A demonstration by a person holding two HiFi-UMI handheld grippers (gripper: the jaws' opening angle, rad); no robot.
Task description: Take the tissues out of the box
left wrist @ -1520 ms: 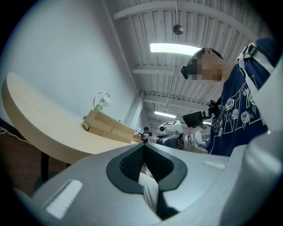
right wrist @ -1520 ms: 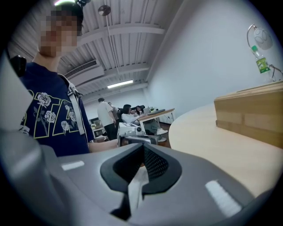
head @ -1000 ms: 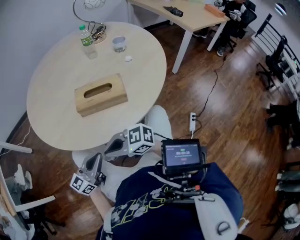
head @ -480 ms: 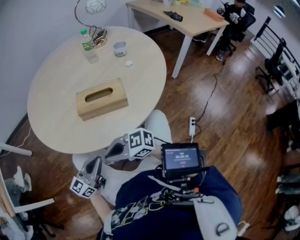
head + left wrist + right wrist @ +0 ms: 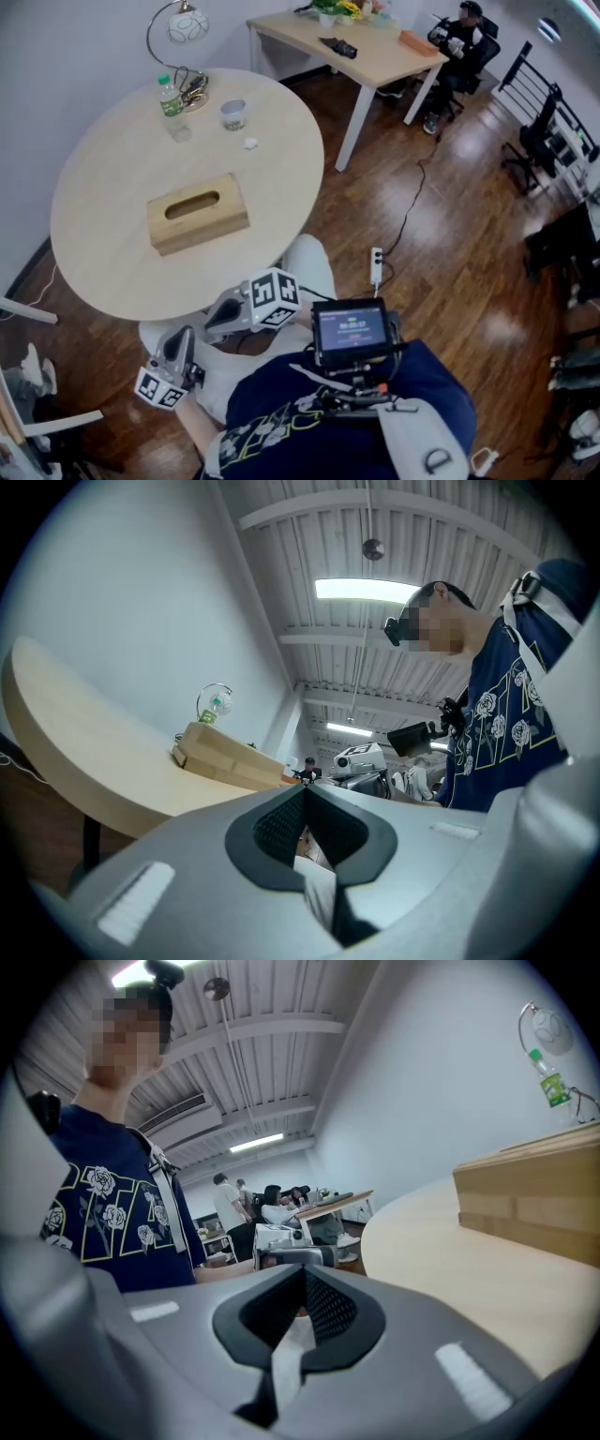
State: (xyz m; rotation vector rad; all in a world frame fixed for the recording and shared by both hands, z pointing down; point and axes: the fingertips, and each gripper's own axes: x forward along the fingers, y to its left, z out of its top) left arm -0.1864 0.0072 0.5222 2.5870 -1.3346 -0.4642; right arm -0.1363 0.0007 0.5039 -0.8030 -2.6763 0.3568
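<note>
worktop (image 5: 112, 258): big round pale one. The tissue box sits roughly mid-surface with bare wood all round it.

tissue box (image 5: 198, 213): wooden-looking shell, a bit skewed to you. My guess is it's rigid but not very heavy, so it could slide or tip up off the worktop when you tug. I'd press down on the lid at one short end of the box with one gripper while the other pulls.

left gripper (image 5: 302, 791): on your side of the box, off the worktop's edge and well apart from the box. The jaws are pressed together on nothing, so you'll have to spread them first.

right gripper (image 5: 302, 1275): also on your side of the box, just beside the left one and well short of the box. Its jaws are pressed together too and they're empty.

bottle (image 5: 172, 97) and cup (image 5: 232, 114): well behind the box, so they shouldn't bother you.

slot (image 5: 192, 202): dark oval in the box's top, running along its length. It's the only way in.

tissues: you can't see any sheet poking out of the slot, so they're down inside the box. They're probably soft, thin and quick to tear. Dip the jaws into the middle of the slot, pinch a fold rather than a corner, and pull straight up, slowly.
</note>
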